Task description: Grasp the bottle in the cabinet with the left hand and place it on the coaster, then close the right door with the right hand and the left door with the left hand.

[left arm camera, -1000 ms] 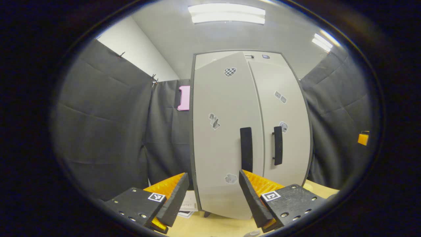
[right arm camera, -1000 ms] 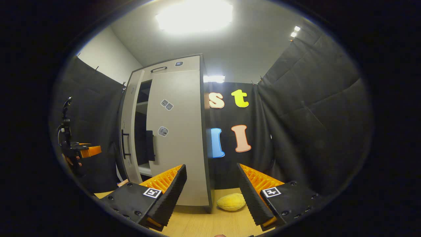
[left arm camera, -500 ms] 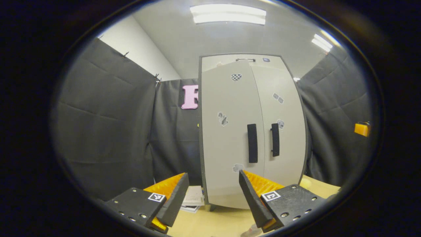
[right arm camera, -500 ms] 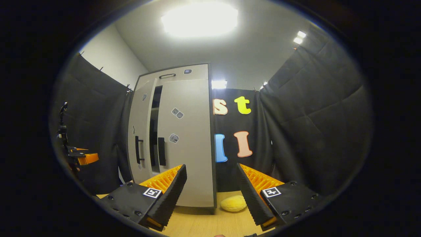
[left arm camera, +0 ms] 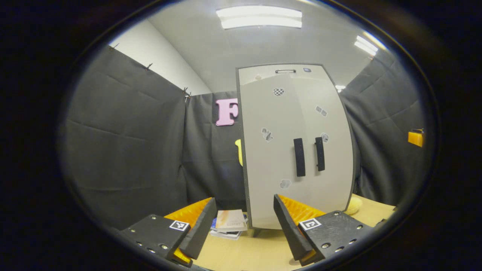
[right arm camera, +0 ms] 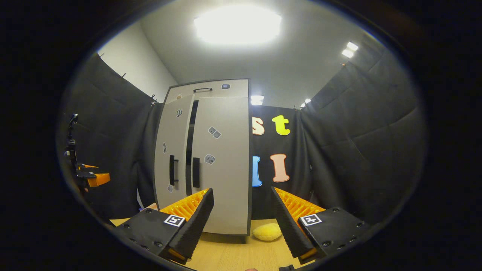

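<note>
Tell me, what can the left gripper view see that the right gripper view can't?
Left gripper view: a stack of books beside the cabinet, and the right gripper far off. Right gripper view: a dark gap between the cabinet doors, and the left gripper far off. Both: the grey cabinet and a soft yellow lump on the wooden table.

The cabinet [left arm camera: 297, 150] stands on the tabletop [right arm camera: 233, 256] against the booth wall, its left door [right arm camera: 171, 158] beside its right door [right arm camera: 220, 162], a gap between them. Books [left arm camera: 230, 224] lie left of it, a sponge [right arm camera: 267, 231] right.
</note>
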Demonstrator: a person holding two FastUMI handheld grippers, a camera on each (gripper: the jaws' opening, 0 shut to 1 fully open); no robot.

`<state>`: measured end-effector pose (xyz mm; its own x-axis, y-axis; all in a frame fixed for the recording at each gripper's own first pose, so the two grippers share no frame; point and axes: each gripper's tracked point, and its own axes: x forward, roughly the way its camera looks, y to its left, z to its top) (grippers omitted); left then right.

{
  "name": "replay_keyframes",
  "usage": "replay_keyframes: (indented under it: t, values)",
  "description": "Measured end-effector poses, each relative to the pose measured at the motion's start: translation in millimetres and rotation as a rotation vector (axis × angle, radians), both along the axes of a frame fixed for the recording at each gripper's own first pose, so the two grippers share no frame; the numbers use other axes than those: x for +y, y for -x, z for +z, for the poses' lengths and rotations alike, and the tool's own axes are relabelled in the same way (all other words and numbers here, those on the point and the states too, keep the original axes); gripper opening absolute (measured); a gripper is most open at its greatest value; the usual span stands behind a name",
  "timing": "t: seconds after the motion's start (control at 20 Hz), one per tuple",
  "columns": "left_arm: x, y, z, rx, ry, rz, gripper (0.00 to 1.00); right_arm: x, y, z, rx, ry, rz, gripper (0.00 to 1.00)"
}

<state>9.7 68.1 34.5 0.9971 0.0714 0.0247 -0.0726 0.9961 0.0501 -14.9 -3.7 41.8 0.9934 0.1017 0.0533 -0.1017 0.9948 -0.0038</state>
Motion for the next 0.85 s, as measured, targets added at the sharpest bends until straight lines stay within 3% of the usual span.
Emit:
replay_keyframes:
  t: [0.05,0.15,0.6,0.8,0.85]
  values:
    - [0.9,3.6,-1.8,0.004,0.0,0.002,0.96,0.2,2.1,-1.5,0.005,0.002,-0.002,0.92]
    - [4.2,10.5,-4.6,0.01,-0.001,0.004,0.96,1.0,6.5,-5.9,0.013,0.003,-0.007,0.95]
    - [8.1,28.7,-11.7,0.015,-0.026,0.0,0.96,0.9,21.2,-12.3,0.032,-0.005,-0.013,0.92]
    - [11.5,30.5,-14.0,0.023,-0.011,0.003,0.91,0.0,21.9,-12.6,0.031,0.001,-0.016,0.95]
    - [12.7,30.4,-13.8,0.024,-0.009,0.004,0.9,-0.1,22.4,-12.8,0.031,0.001,-0.017,0.92]
